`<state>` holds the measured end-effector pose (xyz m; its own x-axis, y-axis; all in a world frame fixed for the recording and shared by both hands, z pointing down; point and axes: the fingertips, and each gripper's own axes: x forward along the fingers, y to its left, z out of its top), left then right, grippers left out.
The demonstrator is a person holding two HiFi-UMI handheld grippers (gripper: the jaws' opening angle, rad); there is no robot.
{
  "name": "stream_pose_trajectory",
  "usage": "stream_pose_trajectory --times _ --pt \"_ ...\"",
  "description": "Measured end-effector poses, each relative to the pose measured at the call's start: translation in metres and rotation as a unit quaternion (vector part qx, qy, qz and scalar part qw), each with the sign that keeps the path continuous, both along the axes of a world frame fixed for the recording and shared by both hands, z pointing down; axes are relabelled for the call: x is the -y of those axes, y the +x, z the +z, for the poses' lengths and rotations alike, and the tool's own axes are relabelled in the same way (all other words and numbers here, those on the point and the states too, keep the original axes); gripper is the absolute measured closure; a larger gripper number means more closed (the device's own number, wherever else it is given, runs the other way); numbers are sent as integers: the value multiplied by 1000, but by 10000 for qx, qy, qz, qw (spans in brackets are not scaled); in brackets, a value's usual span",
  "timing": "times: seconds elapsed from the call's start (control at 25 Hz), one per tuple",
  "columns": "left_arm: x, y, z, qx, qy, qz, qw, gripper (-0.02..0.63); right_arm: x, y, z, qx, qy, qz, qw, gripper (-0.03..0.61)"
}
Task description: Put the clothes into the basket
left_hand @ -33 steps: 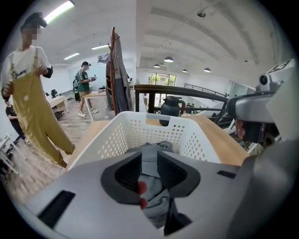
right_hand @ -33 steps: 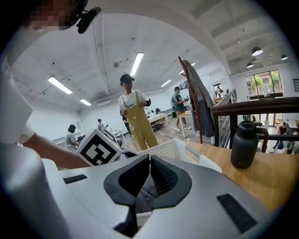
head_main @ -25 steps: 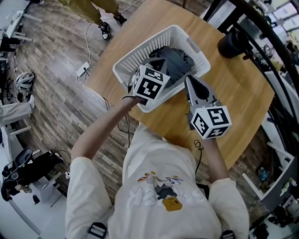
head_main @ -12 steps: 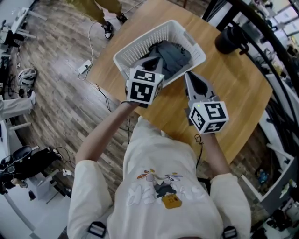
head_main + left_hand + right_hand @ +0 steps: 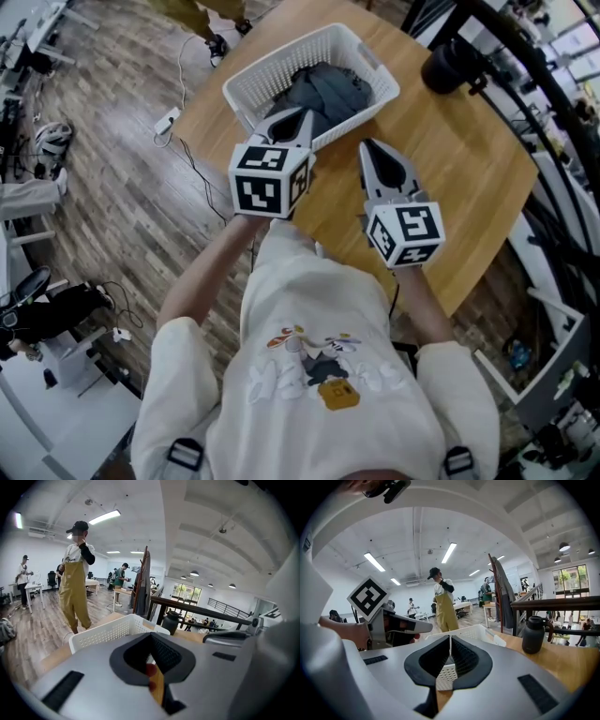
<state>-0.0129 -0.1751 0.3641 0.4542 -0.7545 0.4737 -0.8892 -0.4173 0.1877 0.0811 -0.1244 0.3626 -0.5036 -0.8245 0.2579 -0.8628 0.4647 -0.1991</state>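
The round wooden surface (image 5: 469,169) lay bare to the right of the basket (image 5: 251,84) and out to its curved edge, with only a black jug (image 5: 443,66) near the far rim. The white, perforated basket sat at the surface's left edge, above wood floor (image 5: 112,187) where a power strip (image 5: 169,120) lay. Both grippers hung over the near side of the surface, apart from each other. The left gripper (image 5: 298,112) was close to the basket's near wall, its jaws fully together on nothing. The right gripper (image 5: 367,145) was likewise closed and empty. Each carried a cube (image 5: 270,178) with black-and-white square markers. The clothes (image 5: 323,89), dark grey and crumpled, lay heaped inside the basket.
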Motion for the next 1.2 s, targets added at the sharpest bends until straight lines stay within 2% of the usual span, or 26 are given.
stream_pose_trajectory --times 0.16,0.32,0.52,0.8,1.0,1.2 --pt "-30 0 -8 26 188 -118 9997 614 -24 1 -2 -54 7 -112 9999 548" --pt "-56 2 -19 -62 345 -186 9992 614 -48 -3 -14 -286 185 -343 9988 548" --pt "-88 2 -37 -181 540 -190 9982 614 -75 -12 -40 -331 458 -600 9966 548" --pt "-125 -3 -59 -453 670 -276 9963 614 -90 -19 -44 -243 408 -542 9974 548" --pt "-147 -14 -56 -446 710 -403 9957 614 -100 -21 -41 -106 387 -361 9985 548" --pt "-175 -21 -47 -545 681 -227 9959 614 -117 -30 -32 -50 303 -111 9995 548"
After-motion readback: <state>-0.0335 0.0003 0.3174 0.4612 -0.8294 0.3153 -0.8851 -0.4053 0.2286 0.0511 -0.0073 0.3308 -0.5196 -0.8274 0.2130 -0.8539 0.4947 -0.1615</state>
